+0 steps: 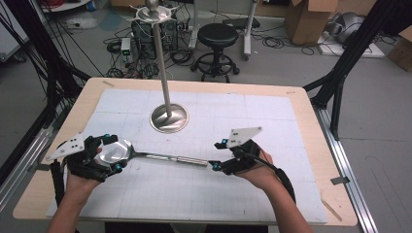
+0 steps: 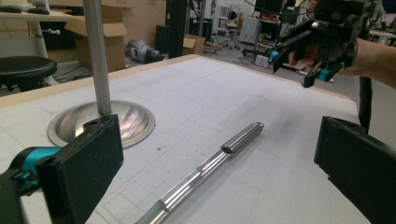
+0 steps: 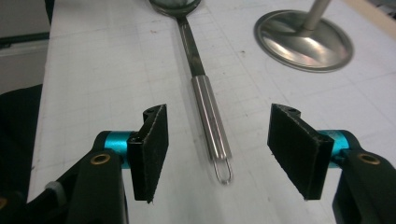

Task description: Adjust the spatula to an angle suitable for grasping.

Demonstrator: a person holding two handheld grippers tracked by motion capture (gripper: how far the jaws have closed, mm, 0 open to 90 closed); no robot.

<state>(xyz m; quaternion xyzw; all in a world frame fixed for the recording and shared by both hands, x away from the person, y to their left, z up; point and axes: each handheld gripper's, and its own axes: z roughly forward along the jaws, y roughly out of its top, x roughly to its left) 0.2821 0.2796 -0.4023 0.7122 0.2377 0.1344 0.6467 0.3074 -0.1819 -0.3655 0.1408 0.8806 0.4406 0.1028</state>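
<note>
The ladle (image 1: 145, 155) lies flat on the bench (image 1: 301, 97), its bowl beside the left tool (image 1: 109, 153), which gapes wide over the handle. The right tool (image 3: 217, 149) stands half open, handle loop between its jaws, untouched. A grab at the slick handle could roll it. The bowl is cut off in the right gripper view.

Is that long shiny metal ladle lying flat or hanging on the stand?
Lying flat. The shiny metal ladle rests lengthwise on the white gridded mat, apart from the steel stand.
</note>
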